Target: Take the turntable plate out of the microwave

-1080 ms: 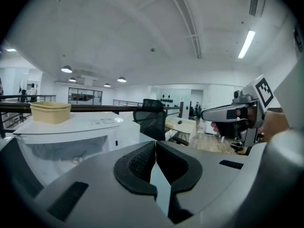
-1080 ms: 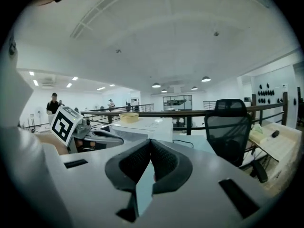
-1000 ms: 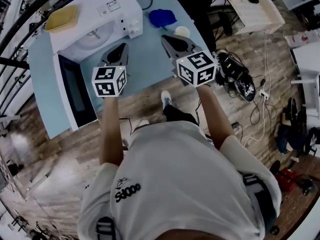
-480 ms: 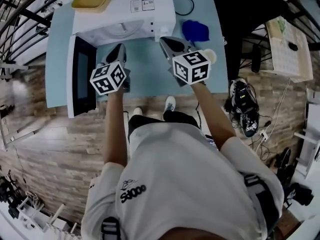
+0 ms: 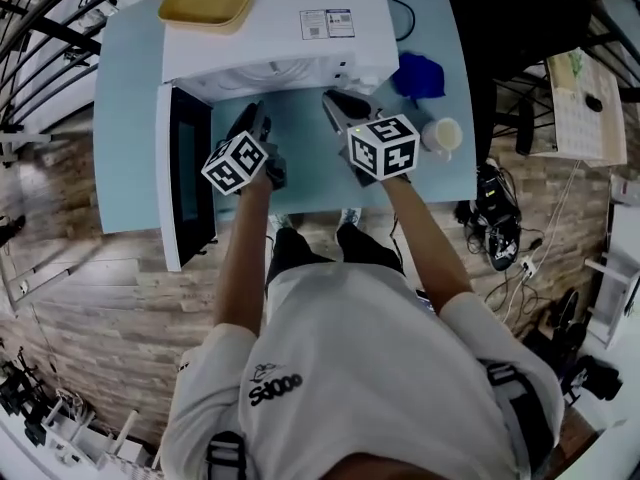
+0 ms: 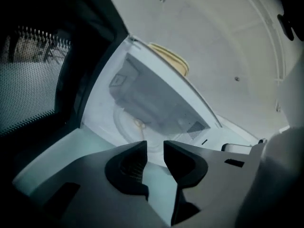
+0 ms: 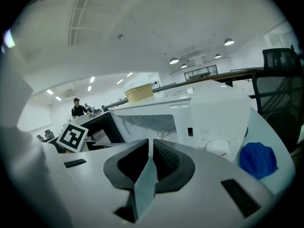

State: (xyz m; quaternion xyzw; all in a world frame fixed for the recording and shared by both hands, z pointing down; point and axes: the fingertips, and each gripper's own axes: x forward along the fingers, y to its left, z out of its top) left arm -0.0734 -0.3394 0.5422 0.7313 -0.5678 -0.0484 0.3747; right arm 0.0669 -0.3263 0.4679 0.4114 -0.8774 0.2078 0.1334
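1. Parting just now, the left gripper (image 6: 155, 148) shows a clear gap between its jaws, with nothing in it.
2. Pressed together, the jaws of the right gripper (image 7: 151, 148) hold nothing.
3. Just ahead of the left jaws, inside the open microwave (image 6: 156, 99), the turntable plate (image 6: 128, 126) lies on the cavity floor.
4. Right of the right jaws sits a blue cloth (image 7: 258, 160); beyond and above them, a yellow tray (image 7: 139, 93) rests on the microwave's top.
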